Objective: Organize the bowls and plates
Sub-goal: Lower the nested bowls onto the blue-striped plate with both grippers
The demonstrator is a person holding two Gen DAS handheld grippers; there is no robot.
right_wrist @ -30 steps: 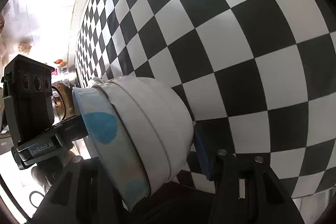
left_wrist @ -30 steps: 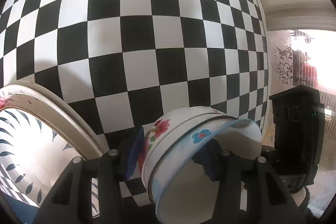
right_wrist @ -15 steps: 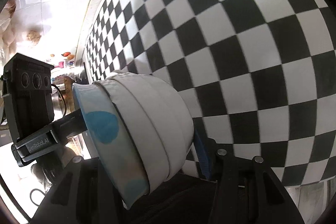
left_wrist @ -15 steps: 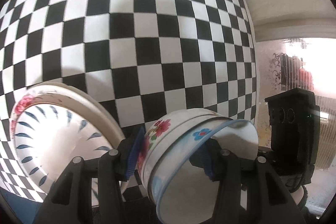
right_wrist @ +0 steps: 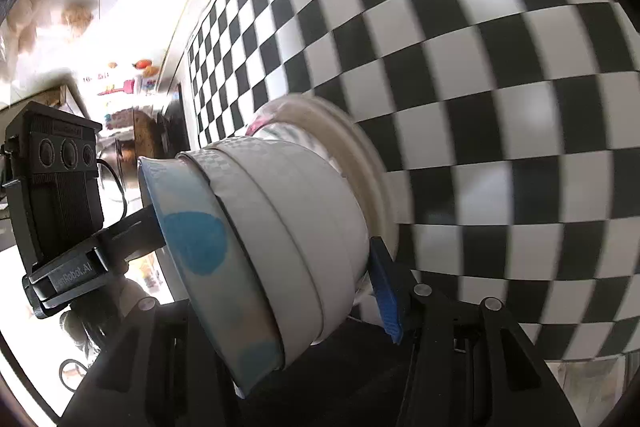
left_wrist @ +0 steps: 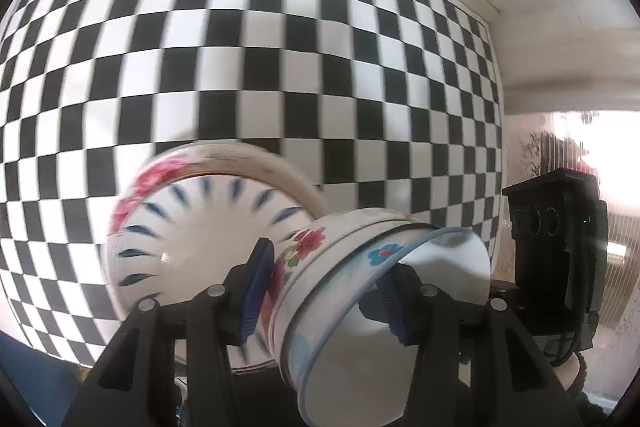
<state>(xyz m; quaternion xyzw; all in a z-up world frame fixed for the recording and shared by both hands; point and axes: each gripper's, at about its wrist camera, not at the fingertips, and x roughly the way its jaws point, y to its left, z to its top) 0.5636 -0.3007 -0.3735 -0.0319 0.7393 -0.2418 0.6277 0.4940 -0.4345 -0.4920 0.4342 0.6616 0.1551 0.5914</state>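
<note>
Both tongs — left tongs (left_wrist: 324,287) and right tongs (right_wrist: 276,279) — pinch the nested bowls (left_wrist: 360,291), unplaced; plate stack (left_wrist: 192,227) waits beyond them.

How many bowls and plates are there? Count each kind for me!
Bowls: 2, nested, a flowered bowl outside and a blue-rimmed bowl inside, held by both hand-held grippers.
Plates: 2, a blue-leaf plate on a rose-rimmed plate.
Total: 4
</note>
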